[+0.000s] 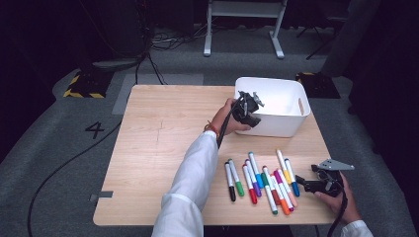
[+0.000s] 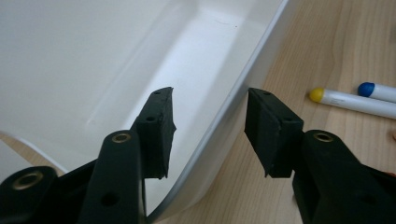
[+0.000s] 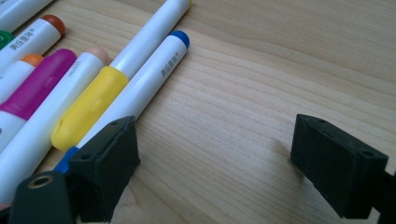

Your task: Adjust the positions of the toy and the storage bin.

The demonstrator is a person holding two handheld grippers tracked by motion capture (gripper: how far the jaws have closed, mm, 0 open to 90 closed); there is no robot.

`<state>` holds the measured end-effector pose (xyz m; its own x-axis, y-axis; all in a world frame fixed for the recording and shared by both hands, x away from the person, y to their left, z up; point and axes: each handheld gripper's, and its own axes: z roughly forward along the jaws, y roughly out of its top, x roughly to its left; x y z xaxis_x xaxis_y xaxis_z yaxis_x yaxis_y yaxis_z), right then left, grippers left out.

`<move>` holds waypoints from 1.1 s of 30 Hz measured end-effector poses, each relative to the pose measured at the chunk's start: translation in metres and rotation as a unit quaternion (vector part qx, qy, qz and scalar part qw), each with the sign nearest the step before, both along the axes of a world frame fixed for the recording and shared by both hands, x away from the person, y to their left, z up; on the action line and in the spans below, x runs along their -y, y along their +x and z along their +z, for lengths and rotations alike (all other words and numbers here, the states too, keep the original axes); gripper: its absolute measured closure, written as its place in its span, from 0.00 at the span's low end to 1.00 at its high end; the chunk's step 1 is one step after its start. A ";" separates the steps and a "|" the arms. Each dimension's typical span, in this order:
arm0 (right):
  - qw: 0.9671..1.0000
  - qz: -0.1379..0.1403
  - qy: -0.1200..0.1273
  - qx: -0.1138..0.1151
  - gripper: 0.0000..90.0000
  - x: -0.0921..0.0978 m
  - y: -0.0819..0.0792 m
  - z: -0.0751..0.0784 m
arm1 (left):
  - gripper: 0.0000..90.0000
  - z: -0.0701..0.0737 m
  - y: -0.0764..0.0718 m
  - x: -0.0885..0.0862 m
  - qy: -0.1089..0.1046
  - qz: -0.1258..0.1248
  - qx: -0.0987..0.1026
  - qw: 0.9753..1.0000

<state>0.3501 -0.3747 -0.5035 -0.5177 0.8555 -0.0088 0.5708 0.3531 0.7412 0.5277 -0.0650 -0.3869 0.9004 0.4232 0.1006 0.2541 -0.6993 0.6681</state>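
Two handheld grippers work over a pale wooden table. One white plastic bin sits at the far right of the table. About eleven markers lie in a loose row near the front edge, between the two grippers; they overlap, so the exact count is hard to make out. Cap colours include black, green, red, blue, purple, magenta, orange and yellow.

The left gripper straddles the bin's near wall with jaws parted, one inside and one outside, not clamped on it. The right gripper rests wide open and empty on the table, just beside the blue marker. Small printed characters run along that marker's barrel, too small to read.
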 end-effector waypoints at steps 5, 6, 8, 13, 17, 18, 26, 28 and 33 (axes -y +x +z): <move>1.000 0.001 0.000 0.000 0.17 0.000 0.000 0.000 | 0.81 0.003 0.001 -0.003 0.003 -0.030 -0.004 1.000; 1.000 0.000 0.000 0.000 0.17 0.000 0.000 0.000 | 0.84 0.003 0.001 -0.004 0.003 -0.034 -0.004 0.999; 1.000 0.000 0.000 0.000 0.17 0.000 0.000 0.000 | 0.89 0.003 0.001 -0.007 0.002 -0.034 -0.009 0.999; 1.000 0.000 -0.002 -0.001 0.17 0.000 0.000 0.000 | 0.93 0.006 -0.006 -0.025 0.013 -0.037 -0.013 0.999; 1.000 0.000 -0.002 -0.001 0.17 0.000 0.000 0.000 | 0.93 0.006 -0.016 -0.053 0.011 -0.047 -0.024 0.999; 1.000 0.000 -0.003 -0.001 0.17 0.000 0.000 0.000 | 0.93 0.006 -0.018 -0.062 0.010 -0.050 -0.021 0.999; 1.000 -0.003 0.000 -0.002 0.17 0.000 0.000 0.001 | 0.94 0.009 -0.051 -0.139 0.025 -0.043 -0.039 0.998; 1.000 -0.003 -0.001 -0.001 0.17 0.000 0.000 0.000 | 0.94 0.010 -0.062 -0.157 0.019 -0.030 -0.042 0.998; 1.000 -0.004 0.000 -0.001 0.17 -0.001 -0.001 0.000 | 0.95 0.009 -0.092 -0.202 0.010 -0.016 -0.041 0.999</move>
